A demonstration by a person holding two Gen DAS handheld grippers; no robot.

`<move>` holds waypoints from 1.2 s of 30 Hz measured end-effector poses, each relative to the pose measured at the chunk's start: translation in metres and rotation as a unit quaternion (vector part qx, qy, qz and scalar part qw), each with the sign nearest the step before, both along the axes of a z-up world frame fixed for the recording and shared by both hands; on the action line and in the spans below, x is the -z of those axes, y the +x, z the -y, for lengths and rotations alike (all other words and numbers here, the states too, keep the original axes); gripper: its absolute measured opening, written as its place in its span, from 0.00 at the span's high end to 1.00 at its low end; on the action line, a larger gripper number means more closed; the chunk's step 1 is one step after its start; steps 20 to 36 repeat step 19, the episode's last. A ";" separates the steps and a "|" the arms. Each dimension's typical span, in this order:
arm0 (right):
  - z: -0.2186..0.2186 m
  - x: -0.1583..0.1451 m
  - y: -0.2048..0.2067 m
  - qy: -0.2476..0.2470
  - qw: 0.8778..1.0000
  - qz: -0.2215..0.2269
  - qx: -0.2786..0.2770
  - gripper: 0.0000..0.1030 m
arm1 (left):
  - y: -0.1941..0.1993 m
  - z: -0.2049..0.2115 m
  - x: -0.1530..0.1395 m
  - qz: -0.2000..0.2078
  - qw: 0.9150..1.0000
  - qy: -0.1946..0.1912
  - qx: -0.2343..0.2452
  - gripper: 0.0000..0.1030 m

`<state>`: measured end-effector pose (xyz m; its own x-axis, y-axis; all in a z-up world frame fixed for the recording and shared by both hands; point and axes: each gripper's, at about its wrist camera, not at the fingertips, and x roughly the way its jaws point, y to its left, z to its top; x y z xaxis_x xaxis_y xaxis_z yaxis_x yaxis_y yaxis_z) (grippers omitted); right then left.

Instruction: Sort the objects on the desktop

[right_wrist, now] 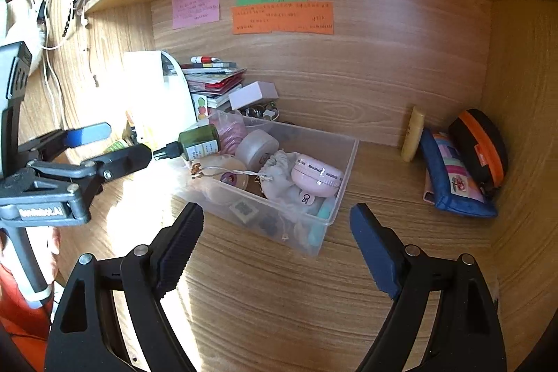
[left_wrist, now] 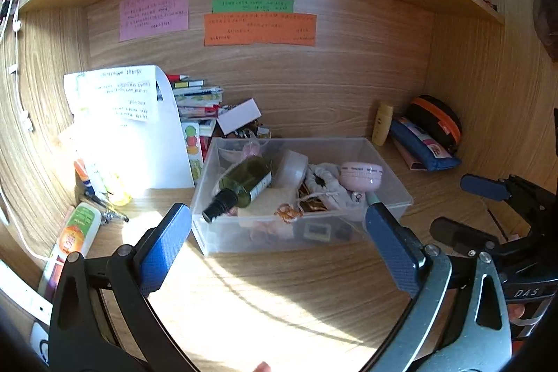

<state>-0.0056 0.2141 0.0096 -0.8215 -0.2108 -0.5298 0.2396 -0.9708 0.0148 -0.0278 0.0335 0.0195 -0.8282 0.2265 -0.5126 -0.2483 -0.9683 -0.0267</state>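
Observation:
A clear plastic box [left_wrist: 390, 176] [right_wrist: 343, 162] stands on the wooden desk, filled with a dark green bottle [left_wrist: 244, 185] [right_wrist: 198, 142], a pink round timer [left_wrist: 361, 175] [right_wrist: 315, 176], a white round case [right_wrist: 256, 149], a cloth pouch [left_wrist: 326, 183] and small items. My left gripper [left_wrist: 279, 229] is open and empty just in front of the box; it also shows in the right wrist view [right_wrist: 118, 143]. My right gripper [right_wrist: 277, 222] is open and empty in front of the box's near corner; it shows in the left wrist view [left_wrist: 464, 208].
A yellow tube [right_wrist: 411, 138], a blue pencil case [right_wrist: 453, 180] and a black-orange case [right_wrist: 481, 145] lie at the back right. Books [left_wrist: 198, 100], papers [left_wrist: 118, 100] and a white box [right_wrist: 253, 95] stand back left. A lotion tube [left_wrist: 75, 232] and pens lie left.

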 end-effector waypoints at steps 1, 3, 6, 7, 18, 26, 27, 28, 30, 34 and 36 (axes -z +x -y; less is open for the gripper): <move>0.000 -0.001 0.003 0.000 1.000 -0.002 0.001 0.18 | 0.001 0.000 0.001 0.000 1.000 -0.001 -0.001 0.01; -0.001 -0.002 0.007 0.002 1.000 -0.005 0.003 0.16 | 0.004 -0.002 0.004 0.001 1.000 -0.003 0.001 0.02; -0.003 -0.003 0.010 0.002 1.000 -0.010 0.006 0.16 | 0.005 -0.006 0.008 0.017 0.999 0.002 0.029 0.02; -0.004 -0.003 0.012 0.002 1.000 -0.012 0.007 0.16 | 0.005 -0.006 0.009 0.019 0.999 0.004 0.031 0.02; -0.011 -0.003 0.008 -0.011 1.000 -0.006 0.015 0.16 | 0.004 -0.006 0.012 0.006 1.000 0.010 0.028 0.01; -0.012 -0.002 0.006 -0.011 1.000 -0.005 0.016 0.16 | 0.002 -0.005 0.012 0.009 1.000 0.012 0.025 0.01; -0.012 -0.002 0.006 -0.011 1.000 -0.005 0.016 0.16 | 0.002 -0.005 0.012 0.009 1.000 0.012 0.025 0.01; -0.012 -0.002 0.006 -0.011 1.000 -0.005 0.016 0.16 | 0.002 -0.005 0.012 0.009 1.000 0.012 0.025 0.01; -0.012 -0.002 0.006 -0.011 1.000 -0.005 0.016 0.16 | 0.002 -0.005 0.012 0.009 1.000 0.012 0.025 0.01; -0.012 -0.002 0.006 -0.011 1.000 -0.005 0.016 0.16 | 0.002 -0.005 0.012 0.009 1.000 0.012 0.025 0.01; -0.012 -0.002 0.006 -0.011 1.000 -0.005 0.016 0.16 | 0.002 -0.005 0.012 0.009 1.000 0.012 0.025 0.01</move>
